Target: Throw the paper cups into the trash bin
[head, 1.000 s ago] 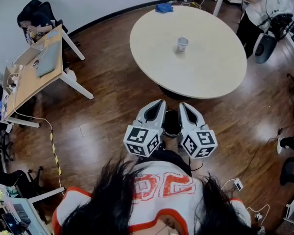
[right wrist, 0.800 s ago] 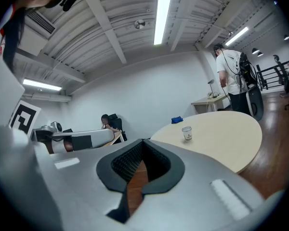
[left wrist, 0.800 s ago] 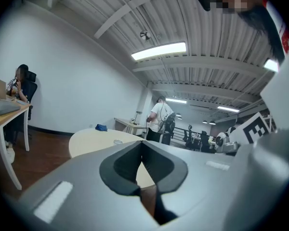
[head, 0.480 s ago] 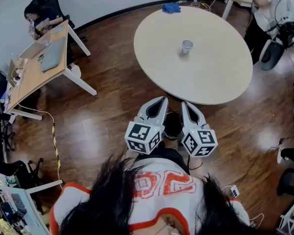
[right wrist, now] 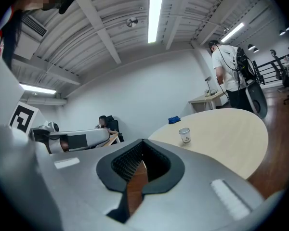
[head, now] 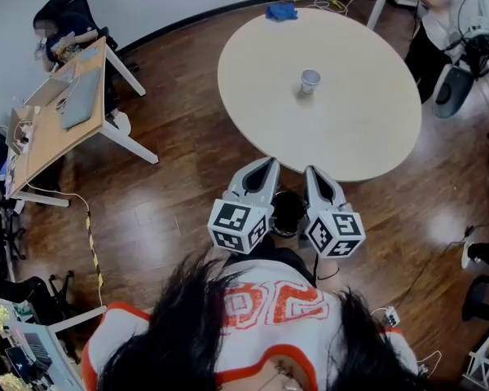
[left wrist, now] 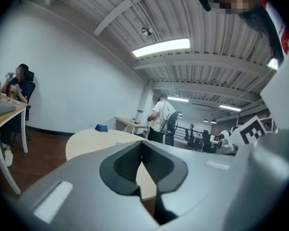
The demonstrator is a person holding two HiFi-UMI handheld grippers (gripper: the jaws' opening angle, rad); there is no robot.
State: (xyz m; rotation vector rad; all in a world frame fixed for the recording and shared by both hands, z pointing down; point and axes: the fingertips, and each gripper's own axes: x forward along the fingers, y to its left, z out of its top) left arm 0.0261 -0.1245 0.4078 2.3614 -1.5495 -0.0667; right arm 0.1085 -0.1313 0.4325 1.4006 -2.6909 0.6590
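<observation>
Step in hand, as we judge it: the approach, with no pick-up begun. One paper cup [head: 310, 81] stands upright near the middle of the round table [head: 350, 129], well apart from both tools, and we see no other cup. A blue cloth [head: 281, 11] lies at the table's far edge. The left gripper [head: 267, 166] and right gripper [head: 311, 173] are held side by side in front of the person, short of the table's near edge and pointing towards it. Each gripper's own view shows its jaws clenched tip to tip with nothing between them. The right gripper view has the cup in sight across the tabletop. For the next move we expect to close the gap to the table, part one gripper's jaws, set them either side of the cup wall and squeeze lightly, since thin paper should crush easily. We cannot pick out the trash bin with confidence in any view, so it must be found before the carry.
</observation>
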